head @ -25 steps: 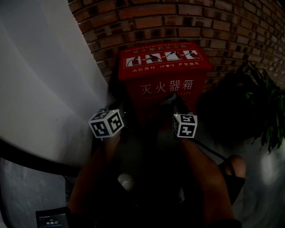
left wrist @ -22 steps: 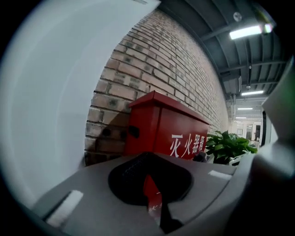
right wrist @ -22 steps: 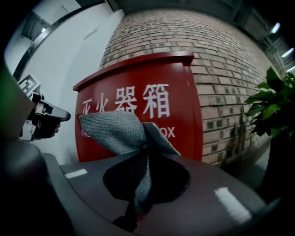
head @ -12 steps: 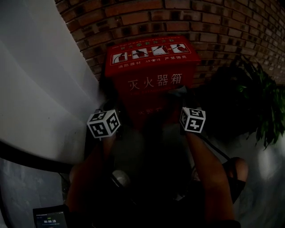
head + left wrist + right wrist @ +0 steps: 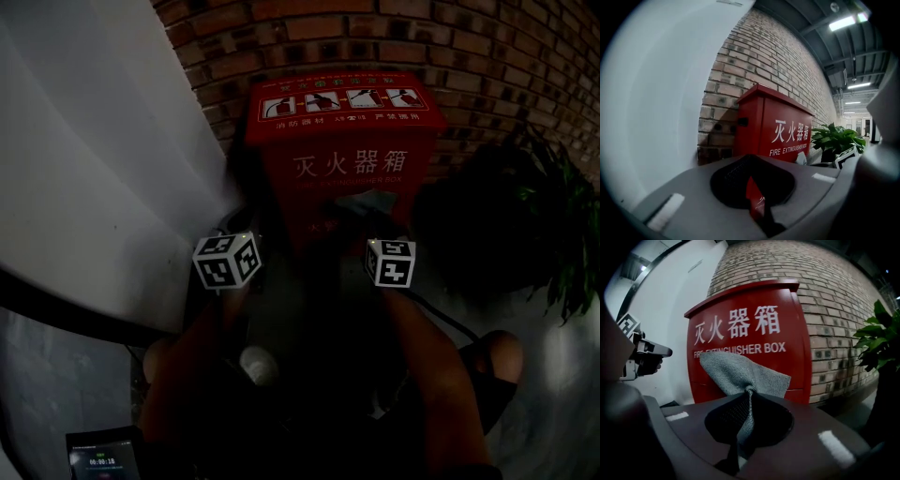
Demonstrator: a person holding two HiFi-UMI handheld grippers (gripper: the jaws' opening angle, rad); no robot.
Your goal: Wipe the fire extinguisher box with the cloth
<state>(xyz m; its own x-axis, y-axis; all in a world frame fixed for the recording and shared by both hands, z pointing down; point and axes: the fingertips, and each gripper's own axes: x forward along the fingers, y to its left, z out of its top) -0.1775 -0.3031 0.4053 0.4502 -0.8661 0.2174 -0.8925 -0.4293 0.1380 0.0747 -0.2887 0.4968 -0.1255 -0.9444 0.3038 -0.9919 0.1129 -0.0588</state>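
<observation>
The red fire extinguisher box (image 5: 342, 173) stands against the brick wall, with white characters on its front (image 5: 750, 333). My right gripper (image 5: 745, 423) is shut on a grey cloth (image 5: 740, 373), which fans out in front of the box's lower front panel. In the head view the right gripper (image 5: 372, 217) is close before the box front, its marker cube below it. My left gripper (image 5: 752, 187) hangs left of the box (image 5: 783, 136) with its jaws together and nothing held. From the left gripper view a bit of the cloth (image 5: 801, 158) shows by the box front.
A white wall (image 5: 94, 169) runs along the left and the brick wall (image 5: 487, 56) behind. A potted green plant (image 5: 525, 216) stands right of the box. A small screen device (image 5: 103, 459) is at the bottom left.
The right gripper with the cloth swung right across the box front, then came back left and a little lower. The left gripper has hardly moved.
</observation>
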